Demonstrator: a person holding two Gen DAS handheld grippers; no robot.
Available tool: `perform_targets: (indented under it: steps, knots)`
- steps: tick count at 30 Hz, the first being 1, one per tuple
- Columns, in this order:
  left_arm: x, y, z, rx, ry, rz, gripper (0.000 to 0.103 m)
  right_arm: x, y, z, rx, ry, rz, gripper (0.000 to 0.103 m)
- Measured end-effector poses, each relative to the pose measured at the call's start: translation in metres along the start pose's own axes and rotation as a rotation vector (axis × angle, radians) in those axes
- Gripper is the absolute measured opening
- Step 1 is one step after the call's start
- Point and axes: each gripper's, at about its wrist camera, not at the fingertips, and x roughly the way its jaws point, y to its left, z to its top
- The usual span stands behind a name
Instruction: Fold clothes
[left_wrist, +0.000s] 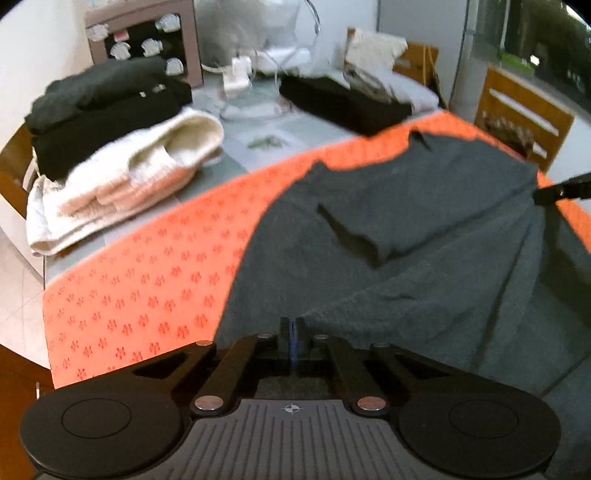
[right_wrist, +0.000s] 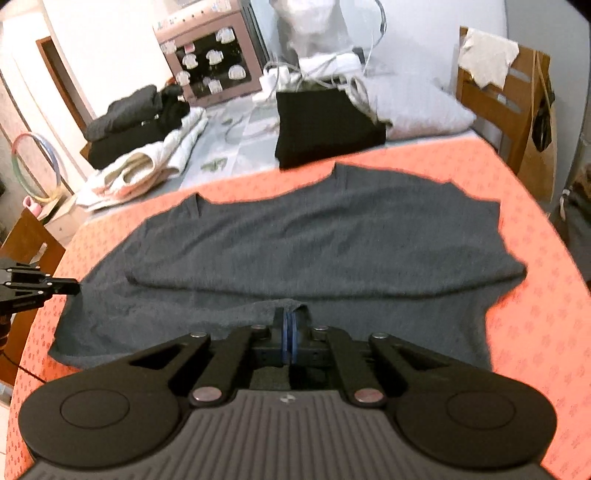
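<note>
Presently the dark grey knit T-shirt (right_wrist: 314, 240) lies spread across the orange patterned cloth (right_wrist: 424, 162) mid-frame, one layer doubled over, with left gripper (left_wrist: 292, 326) and right gripper (right_wrist: 290, 317) each clamped on its near hem; further folds appear outstanding, while folded garments (right_wrist: 325, 129) sit behind.

Two fisheye cameras, one mounted behind each gripper's fingers, look forward and down across a bed. The left wrist view sits low and close over the grey shirt (left_wrist: 424, 236), facing along the orange patterned sheet (left_wrist: 147, 280) toward folded piles at upper left of frame; the right gripper (left_wrist: 554, 192) enters at its right edge. The right wrist view faces the shirt squarely from its near hem, with the left gripper (right_wrist: 55, 288) at its left edge. Both views share the shirt, sheet, white folded clothes (left_wrist: 140, 173) and the pink cabinet (right_wrist: 210, 55) behind.
</note>
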Motion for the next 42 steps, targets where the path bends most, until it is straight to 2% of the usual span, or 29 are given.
perform_targets:
  steps: [7, 12, 14, 18, 21, 23, 24, 25, 26, 29, 30, 31, 33, 35, 42]
  knots:
    - [-0.013, 0.001, 0.02, -0.045, -0.098, 0.019, 0.002, -0.016, -0.004, 0.022, -0.019, -0.063, -0.033, 0.003]
    - [-0.01, 0.011, 0.047, -0.101, -0.163, 0.04, 0.002, -0.017, -0.013, 0.042, -0.039, -0.093, -0.063, 0.003]
    - [-0.002, 0.011, 0.059, -0.09, -0.16, 0.029, 0.002, -0.013, -0.019, 0.05, -0.051, -0.092, -0.079, 0.003]
    - [0.013, 0.008, 0.069, -0.034, -0.102, -0.033, 0.006, -0.007, -0.032, 0.062, -0.062, -0.079, -0.098, 0.003]
    - [0.025, 0.003, 0.065, 0.035, -0.031, -0.092, 0.013, -0.006, -0.039, 0.063, -0.07, -0.059, -0.103, 0.003]
    - [0.033, 0.0, 0.06, 0.076, 0.015, -0.119, 0.024, -0.003, -0.043, 0.06, -0.063, -0.045, -0.103, 0.003]
    - [0.037, -0.001, 0.057, 0.091, 0.042, -0.137, 0.036, -0.001, -0.044, 0.057, -0.059, -0.036, -0.102, 0.003]
    - [0.042, -0.001, 0.054, 0.104, 0.061, -0.15, 0.045, 0.001, -0.045, 0.055, -0.056, -0.028, -0.101, 0.003]
    - [0.046, -0.002, 0.052, 0.117, 0.08, -0.163, 0.045, 0.003, -0.045, 0.053, -0.054, -0.022, -0.099, 0.003]
    - [0.056, 0.001, 0.048, 0.106, 0.128, -0.213, 0.043, 0.01, -0.044, 0.048, -0.047, -0.004, -0.095, 0.003]
    - [0.057, 0.0, 0.046, 0.112, 0.134, -0.225, 0.036, 0.012, -0.044, 0.047, -0.045, 0.002, -0.093, 0.003]
    - [0.057, -0.001, 0.045, 0.119, 0.14, -0.235, 0.004, 0.014, -0.043, 0.046, -0.045, 0.005, -0.092, 0.003]
    - [0.049, -0.003, 0.043, 0.144, 0.096, -0.225, 0.004, 0.015, -0.043, 0.047, -0.048, 0.002, -0.094, 0.003]
    - [0.039, 0.003, 0.047, 0.117, 0.045, -0.221, 0.003, 0.011, -0.042, 0.051, -0.055, -0.017, -0.1, 0.003]
    - [0.029, 0.027, 0.076, 0.033, -0.021, -0.202, 0.004, 0.005, -0.045, 0.074, -0.068, -0.078, -0.12, 0.003]
